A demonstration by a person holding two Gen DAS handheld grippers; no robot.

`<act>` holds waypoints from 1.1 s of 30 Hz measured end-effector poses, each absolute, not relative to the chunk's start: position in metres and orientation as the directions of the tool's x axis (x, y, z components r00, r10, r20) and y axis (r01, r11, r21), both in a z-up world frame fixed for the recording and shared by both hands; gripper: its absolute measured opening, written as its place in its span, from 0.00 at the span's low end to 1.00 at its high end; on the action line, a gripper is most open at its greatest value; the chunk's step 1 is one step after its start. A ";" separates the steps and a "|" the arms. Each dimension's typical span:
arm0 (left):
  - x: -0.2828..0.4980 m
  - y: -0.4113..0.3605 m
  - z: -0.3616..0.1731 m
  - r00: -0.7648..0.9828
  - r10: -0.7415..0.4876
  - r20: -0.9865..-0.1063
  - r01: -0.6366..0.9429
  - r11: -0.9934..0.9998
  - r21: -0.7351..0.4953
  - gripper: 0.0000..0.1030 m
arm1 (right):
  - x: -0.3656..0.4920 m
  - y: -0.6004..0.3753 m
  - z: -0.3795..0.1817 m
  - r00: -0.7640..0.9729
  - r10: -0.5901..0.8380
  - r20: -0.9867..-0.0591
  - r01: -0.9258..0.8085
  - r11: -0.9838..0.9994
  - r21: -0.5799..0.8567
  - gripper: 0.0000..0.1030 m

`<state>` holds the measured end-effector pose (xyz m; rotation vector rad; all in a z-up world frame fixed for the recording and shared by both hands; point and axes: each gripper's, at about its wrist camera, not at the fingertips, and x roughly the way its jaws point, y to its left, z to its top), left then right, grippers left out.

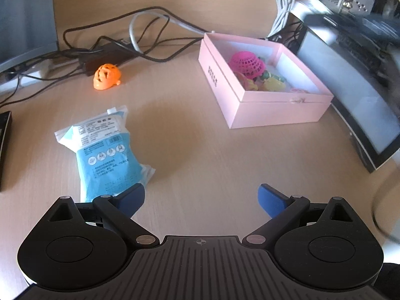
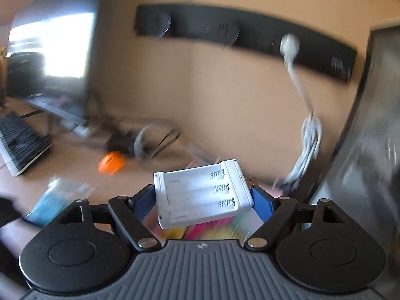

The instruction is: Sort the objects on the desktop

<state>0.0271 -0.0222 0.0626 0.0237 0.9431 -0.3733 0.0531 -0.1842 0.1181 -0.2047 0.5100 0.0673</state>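
Between the blue pads of the right gripper (image 2: pixel 202 197) a white battery holder (image 2: pixel 201 195) is clamped, empty, its three spring slots facing up and its body tilted, so the jaws stand wide but closed on it. Blurred pink and yellow colours are seen just below it at 6 o'clock, judged to be the contents of the pink box (image 1: pixel 260 107). From the left wrist view the left gripper (image 1: pixel 201 200) is seen spread wide with nothing between its pads. The box lies at 1 o'clock, lidless, with a magenta mesh ball (image 1: pixel 246 65) and small coloured toys already inside.

The step in hand is judged to be the carrying of the holder to the box. It would be done well if the holder were kept level and lowered until it nearly rests on the toys before the pads are parted, since a release from height could bounce it over the low wall. The grip is on the holder's short ends, so a slow opening should be preferred.

A blue packet (image 1: pixel 105 155) at 10 o'clock and an orange toy helmet (image 1: pixel 107 76) at 11 o'clock remain unsorted on the pale wooden desk (image 1: pixel 200 137). Tangled black cables (image 1: pixel 105 50) and a coiled white cable (image 1: pixel 283 5) are crowded toward 12 o'clock, monitors stand at both sides, and a keyboard (image 2: pixel 20 142) is seen at 9 o'clock in the right wrist view
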 end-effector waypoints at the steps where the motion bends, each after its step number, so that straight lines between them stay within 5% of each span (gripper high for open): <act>1: 0.026 -0.021 0.063 0.534 -0.304 -0.789 0.321 0.936 -0.143 0.97 | 0.067 -0.186 0.117 0.874 0.024 -0.485 -0.126 0.976 -0.178 0.86; 8: 0.023 0.010 0.070 0.646 -0.198 -0.737 0.215 0.974 -0.073 0.98 | 0.135 -0.197 0.111 0.831 0.083 -0.550 -0.081 0.996 0.028 0.89; 17: 0.047 0.053 0.060 0.662 -0.030 -0.749 0.026 1.000 -0.017 0.98 | 0.224 -0.073 0.041 0.662 0.275 -0.698 -0.321 0.945 0.068 0.89; 21: 0.049 0.071 0.058 0.656 -0.066 -0.752 0.031 0.998 -0.060 0.98 | 0.262 -0.026 0.005 0.600 0.286 -0.747 -0.331 0.939 0.094 0.85; 25: 0.050 0.073 0.055 0.648 -0.162 -0.744 0.103 0.987 -0.125 0.98 | 0.285 0.001 -0.017 0.570 0.252 -0.782 -0.360 0.932 0.037 0.71; 26: 0.053 0.072 0.054 0.644 -0.164 -0.747 0.107 0.987 -0.124 0.98 | 0.288 0.003 -0.022 0.555 0.241 -0.796 -0.361 0.932 0.030 0.56; 33: 0.079 0.061 0.046 0.610 -0.156 -0.776 0.113 0.987 -0.110 0.98 | 0.259 -0.025 -0.007 0.530 0.282 -0.800 -0.350 0.932 0.097 0.20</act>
